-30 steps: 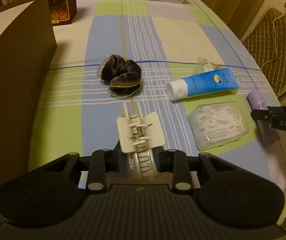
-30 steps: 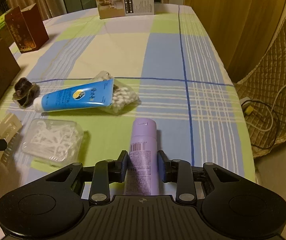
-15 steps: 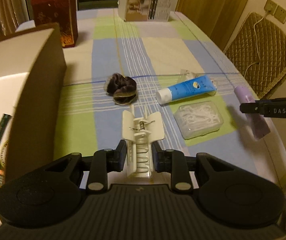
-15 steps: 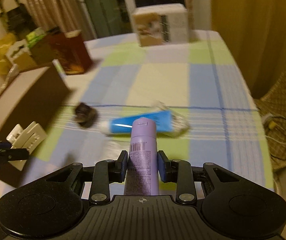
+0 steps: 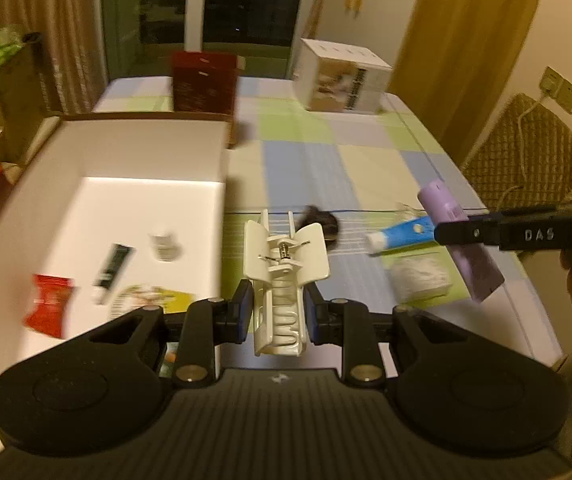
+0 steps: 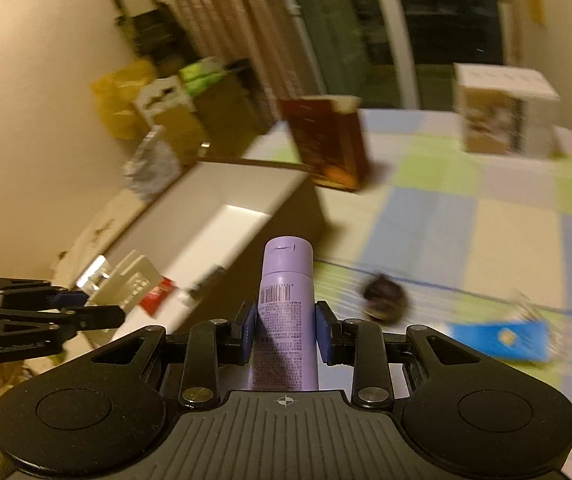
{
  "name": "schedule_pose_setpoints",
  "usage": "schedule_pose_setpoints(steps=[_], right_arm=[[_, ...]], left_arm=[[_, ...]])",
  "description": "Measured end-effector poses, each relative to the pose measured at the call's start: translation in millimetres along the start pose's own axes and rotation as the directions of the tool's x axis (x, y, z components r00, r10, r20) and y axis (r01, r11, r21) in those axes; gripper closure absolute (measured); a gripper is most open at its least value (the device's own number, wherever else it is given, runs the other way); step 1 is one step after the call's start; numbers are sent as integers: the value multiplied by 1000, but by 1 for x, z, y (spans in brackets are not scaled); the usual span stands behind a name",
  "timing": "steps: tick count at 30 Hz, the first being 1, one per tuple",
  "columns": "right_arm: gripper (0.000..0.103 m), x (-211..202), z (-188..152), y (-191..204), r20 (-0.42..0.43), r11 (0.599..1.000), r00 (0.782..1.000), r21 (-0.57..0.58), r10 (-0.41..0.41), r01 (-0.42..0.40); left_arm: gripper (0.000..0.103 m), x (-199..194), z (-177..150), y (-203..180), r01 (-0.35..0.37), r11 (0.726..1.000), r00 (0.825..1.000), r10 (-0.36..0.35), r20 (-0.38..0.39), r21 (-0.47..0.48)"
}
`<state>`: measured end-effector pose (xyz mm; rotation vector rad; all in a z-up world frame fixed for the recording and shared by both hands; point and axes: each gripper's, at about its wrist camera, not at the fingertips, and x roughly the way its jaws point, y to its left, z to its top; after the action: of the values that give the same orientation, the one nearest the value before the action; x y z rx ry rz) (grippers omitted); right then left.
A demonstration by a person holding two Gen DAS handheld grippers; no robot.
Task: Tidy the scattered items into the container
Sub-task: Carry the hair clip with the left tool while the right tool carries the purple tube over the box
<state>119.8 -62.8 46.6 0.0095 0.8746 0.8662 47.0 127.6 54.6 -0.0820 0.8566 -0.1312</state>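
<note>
My left gripper (image 5: pixel 278 314) is shut on a cream hair claw clip (image 5: pixel 284 276) and holds it in the air beside the right wall of the open white-lined box (image 5: pixel 86 136). My right gripper (image 6: pixel 285 328) is shut on a purple tube (image 6: pixel 286 300), lifted above the table; it also shows in the left wrist view (image 5: pixel 460 236). The box (image 6: pixel 222 188) lies ahead and to the left of the tube. On the tablecloth lie a dark scrunchie (image 5: pixel 320 222), a blue tube (image 5: pixel 402 234) and a clear box of floss picks (image 5: pixel 420 278).
Inside the box lie a red packet (image 5: pixel 48 310), a black tube (image 5: pixel 112 266), a small jar (image 5: pixel 164 244) and a printed card (image 5: pixel 154 304). A dark red box (image 5: pixel 204 82) and a white carton (image 5: pixel 342 76) stand at the table's far end. A wicker chair (image 5: pixel 530 152) stands right.
Both grippers have risen and swung left toward the box with their items. The box's inside has come into the left wrist view; both views are blurred by motion.
</note>
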Motion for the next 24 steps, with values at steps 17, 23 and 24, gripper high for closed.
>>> schedule_pose_setpoints(steps=[17, 23, 24], right_arm=[[69, 102, 35, 102, -122, 977, 987, -172, 109, -129], [69, 152, 46, 91, -171, 977, 984, -197, 44, -78], [69, 160, 50, 88, -171, 978, 985, -196, 35, -69]], left_arm=[[81, -35, 2, 101, -149, 989, 989, 149, -12, -3], [81, -13, 8, 121, -136, 991, 990, 136, -44, -1], [81, -8, 11, 124, -136, 991, 990, 136, -48, 1]])
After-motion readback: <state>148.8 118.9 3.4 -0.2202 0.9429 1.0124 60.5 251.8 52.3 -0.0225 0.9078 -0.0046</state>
